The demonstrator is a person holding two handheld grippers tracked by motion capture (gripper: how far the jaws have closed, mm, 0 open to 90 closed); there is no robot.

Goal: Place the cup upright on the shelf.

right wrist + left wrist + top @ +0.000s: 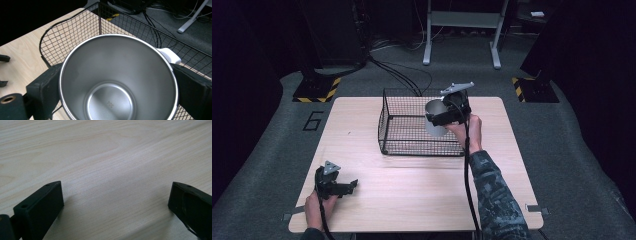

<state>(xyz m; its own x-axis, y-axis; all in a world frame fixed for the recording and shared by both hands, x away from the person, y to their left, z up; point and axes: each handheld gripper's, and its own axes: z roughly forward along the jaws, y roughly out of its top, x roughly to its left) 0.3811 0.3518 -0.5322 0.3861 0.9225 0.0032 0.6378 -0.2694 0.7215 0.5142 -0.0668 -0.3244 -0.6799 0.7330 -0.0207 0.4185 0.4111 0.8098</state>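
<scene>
Right claw (443, 118) clamped on steel cup (435, 119), jaws on opposite walls, held upright above the wire basket (404, 127), near its right side. Left claw (346, 187) spread wide, low over bare desk (412, 195) at front left.

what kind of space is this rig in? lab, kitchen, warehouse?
Most likely a robotics or data-collection lab, not a kitchen. A bare wooden table stands on grey carpet, hazard-striped stand bases flank it, and cables run across the floor. The right gripper holds a steel cup over a wire basket.
</scene>
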